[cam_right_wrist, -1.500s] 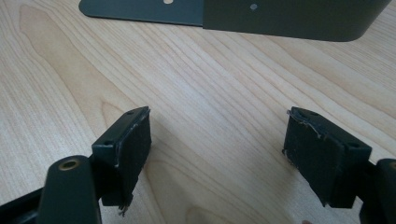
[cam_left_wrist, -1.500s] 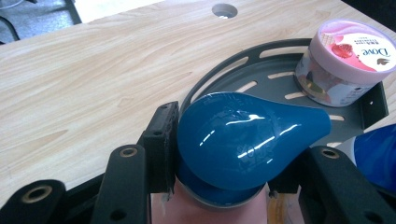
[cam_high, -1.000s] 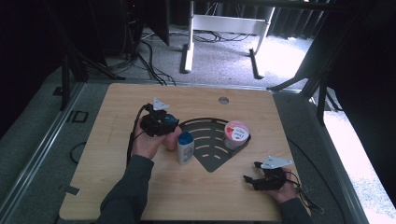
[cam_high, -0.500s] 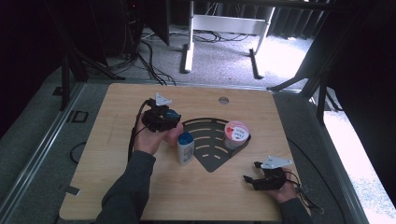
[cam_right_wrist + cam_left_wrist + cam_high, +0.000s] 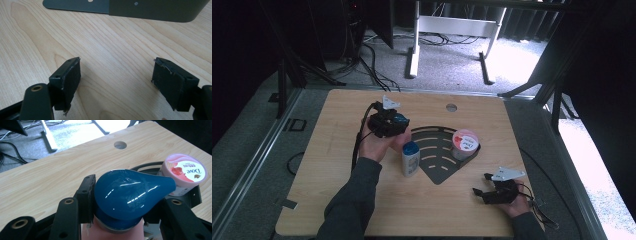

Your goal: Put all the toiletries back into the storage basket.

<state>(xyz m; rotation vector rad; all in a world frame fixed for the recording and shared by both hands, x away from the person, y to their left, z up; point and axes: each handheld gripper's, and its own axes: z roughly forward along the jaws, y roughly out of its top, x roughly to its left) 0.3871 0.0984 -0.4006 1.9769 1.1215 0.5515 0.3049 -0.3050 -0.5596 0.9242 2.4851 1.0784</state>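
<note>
Work in hand: seeming to be taking hold of the bottle (image 5: 410,162) by its blue cap (image 5: 130,192), probably for shifting it toward the rack (image 5: 437,150).

Bottle: standing upright on the surface (image 5: 337,190), long axis vertical, just beside the rack's left edge, possibly touching it.

Left claw (image 5: 126,202): reaching down over the bottle from the side away from the rack, standing about half wide with the blue cap between the jaws; near pad lying against the cap's round end, far pad hiding under the pointed end, so pressing there only being judged, not seen.

Cap shape: tapering like a teardrop, its tip pointing across the far jaw toward the pink-lidded jar (image 5: 183,173).

Key relation: sitting directly between the jaws and slightly below them, with the rack and jar lying straight ahead beyond it; calling for a lift along the upright axis before any sideways travel, to avoid tipping.

Right claw (image 5: 116,82): gaping wide, holding nothing, hanging low over bare wood with the rack's edge ahead.

Nearer hand: left, already at the bottle; right resting well apart near the front right corner of the surface.

Risk: slipping off the smooth, rounded cap if gripping lightly.
</note>
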